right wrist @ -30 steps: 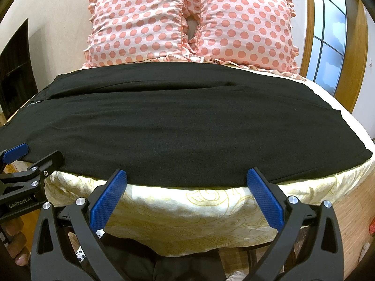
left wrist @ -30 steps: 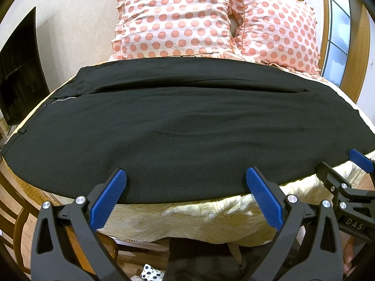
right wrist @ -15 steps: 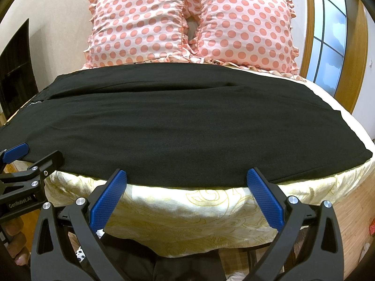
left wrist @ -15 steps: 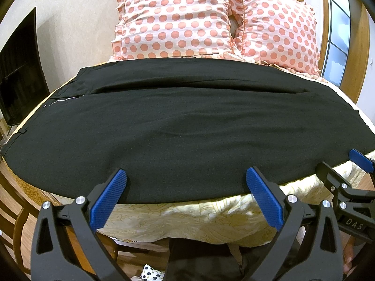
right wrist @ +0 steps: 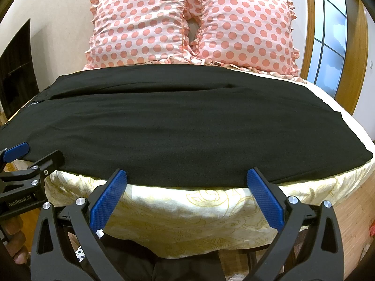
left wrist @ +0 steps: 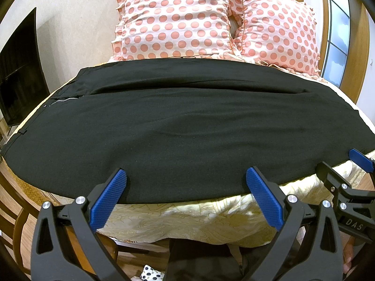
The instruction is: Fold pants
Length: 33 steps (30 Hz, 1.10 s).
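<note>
Across the bed (left wrist: 187,224), from my remote station, I am seeing the black pants (left wrist: 187,128) lying flat and spread sideways over the pale yellow patterned bedspread (right wrist: 187,210). Their waistband end, with its zipper (left wrist: 64,100) showing, is sitting toward 9 o'clock in the left wrist view, and the leg hems are running out toward 3 o'clock. One long fold line is running across the cloth near its far edge.

I am reading the left gripper (left wrist: 187,199) as released: its blue pads are standing wide apart, gripping nothing, and hovering at 6 o'clock just over the near edge of the pants. The right gripper (right wrist: 187,199) is likewise spread open and empty, its pads overlapping the near hem line at 6 o'clock in its own view. Whether either set of pads is touching the cloth, I cannot tell.

Each gripper is showing in the other's camera: the right one at 4 o'clock in the left view, the left one at 8 o'clock in the right view, with fingers of a hand (right wrist: 14,238) wrapping its handle.

Two pink polka-dot pillows (right wrist: 140,25) are leaning side by side at 12 o'clock, just beyond the far edge of the pants. A dark screen (left wrist: 17,75) is standing at 9 o'clock, and a wood-framed window (right wrist: 328,46) is sitting at 2 o'clock.
</note>
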### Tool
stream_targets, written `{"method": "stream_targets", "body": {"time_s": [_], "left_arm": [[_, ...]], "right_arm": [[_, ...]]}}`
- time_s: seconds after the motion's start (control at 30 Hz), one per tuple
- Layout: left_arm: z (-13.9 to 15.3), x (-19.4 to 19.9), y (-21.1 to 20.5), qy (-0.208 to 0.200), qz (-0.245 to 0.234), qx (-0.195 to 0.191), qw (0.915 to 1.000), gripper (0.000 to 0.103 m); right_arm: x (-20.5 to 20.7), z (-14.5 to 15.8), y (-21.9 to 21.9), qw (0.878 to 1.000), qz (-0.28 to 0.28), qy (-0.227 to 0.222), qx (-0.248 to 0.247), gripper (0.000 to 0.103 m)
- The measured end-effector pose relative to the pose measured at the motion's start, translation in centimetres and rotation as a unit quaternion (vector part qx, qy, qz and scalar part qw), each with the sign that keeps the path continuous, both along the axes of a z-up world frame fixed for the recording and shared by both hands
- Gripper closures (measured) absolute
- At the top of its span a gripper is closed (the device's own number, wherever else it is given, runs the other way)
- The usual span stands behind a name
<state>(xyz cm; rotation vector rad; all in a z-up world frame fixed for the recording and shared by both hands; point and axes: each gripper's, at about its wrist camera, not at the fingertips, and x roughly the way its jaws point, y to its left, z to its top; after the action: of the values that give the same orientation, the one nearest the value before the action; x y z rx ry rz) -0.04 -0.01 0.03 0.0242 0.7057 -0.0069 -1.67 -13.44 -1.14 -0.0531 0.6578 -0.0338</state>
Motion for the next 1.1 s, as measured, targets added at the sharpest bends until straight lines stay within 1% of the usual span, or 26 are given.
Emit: {"method": "stream_targets", "body": {"time_s": [0.37, 0.43, 0.53, 0.7, 0.83, 0.9, 0.97, 1.0, 1.07, 1.1], "left_arm": [[0.0, 0.1, 0.0, 0.004, -0.001, 0.001, 1.0000, 0.002], [0.4, 0.4, -0.1, 0.012, -0.002, 0.001, 0.9999, 0.002], [0.3, 0.7, 0.1, 0.014, -0.003, 0.001, 0.9999, 0.002], [0.8, 0.9, -0.4, 0.007, -0.006, 0.003, 1.0000, 0.002], [0.5, 0.4, -0.1, 0.014, -0.011, 0.000, 0.9998, 0.002], [0.6, 0.7, 0.0, 0.026, -0.019, -0.003, 0.9995, 0.002], [1.1, 0.9, 0.2, 0.027, -0.028, -0.013, 0.9992, 0.002], [1.6, 0.9, 0.4, 0.018, -0.027, -0.013, 0.9994, 0.002], [2.7, 1.2, 0.7, 0.003, -0.019, -0.008, 0.9998, 0.002], [3.5, 1.8, 1.0, -0.010, -0.010, -0.003, 0.9999, 0.002]], "right_arm": [[-0.1, -0.7, -0.2, 1.000, 0.006, 0.002, 0.000, 0.001], [0.0, 0.6, -0.3, 1.000, 0.011, 0.009, 0.001, 0.001], [0.4, 0.7, -0.3, 1.000, 0.017, 0.015, 0.001, 0.001], [0.1, 0.4, -0.4, 0.999, 0.043, 0.010, 0.003, 0.001], [0.5, 0.7, -1.2, 0.998, 0.063, 0.006, 0.017, 0.001], [0.8, 1.0, -1.8, 0.997, 0.070, 0.007, 0.031, 0.001], [1.3, 2.2, -3.1, 0.996, 0.071, 0.004, 0.047, 0.001], [1.4, 2.8, -3.6, 0.996, 0.070, -0.001, 0.050, 0.001], [2.4, 5.2, -5.6, 0.998, 0.044, -0.019, 0.039, 0.001], [2.8, 5.9, -6.3, 0.998, 0.034, -0.025, 0.035, 0.001]]}}
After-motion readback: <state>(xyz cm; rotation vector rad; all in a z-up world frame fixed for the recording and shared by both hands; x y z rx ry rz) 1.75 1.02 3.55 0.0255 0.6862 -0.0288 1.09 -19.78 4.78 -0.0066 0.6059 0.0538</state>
